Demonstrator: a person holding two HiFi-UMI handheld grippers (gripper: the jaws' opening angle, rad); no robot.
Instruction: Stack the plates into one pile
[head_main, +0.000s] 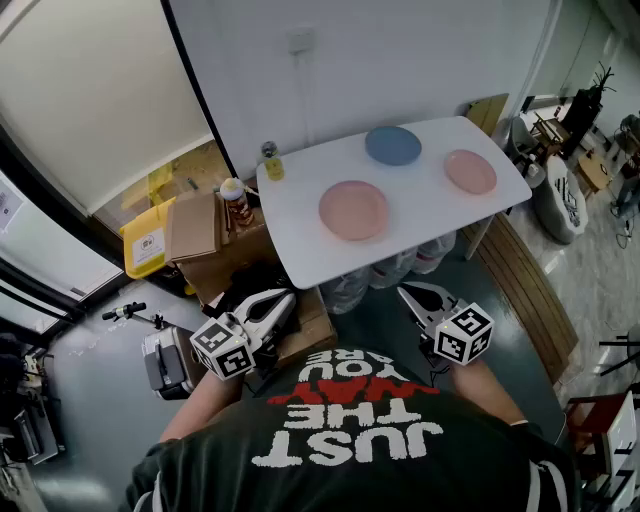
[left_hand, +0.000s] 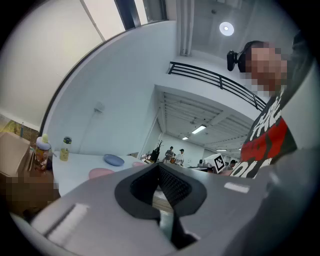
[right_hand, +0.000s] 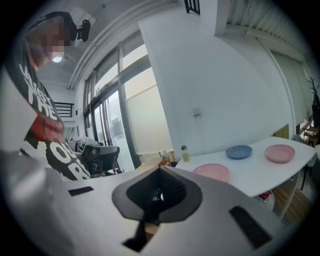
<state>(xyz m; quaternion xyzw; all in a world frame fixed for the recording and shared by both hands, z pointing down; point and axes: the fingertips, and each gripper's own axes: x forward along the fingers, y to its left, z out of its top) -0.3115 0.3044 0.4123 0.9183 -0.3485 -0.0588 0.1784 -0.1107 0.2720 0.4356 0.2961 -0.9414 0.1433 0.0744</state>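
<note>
Plates (head_main: 353, 210) apart, two pink, one blue

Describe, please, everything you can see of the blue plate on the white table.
The blue plate is round, shallow and plain, a matte slate blue with a slightly raised rim, ceramic or plastic by its look. It lies flat, right way up and empty, on the white table, near the far edge by the wall. Only the tabletop touches it: the nearer pink plate and the other pink plate lie apart from it.
</note>
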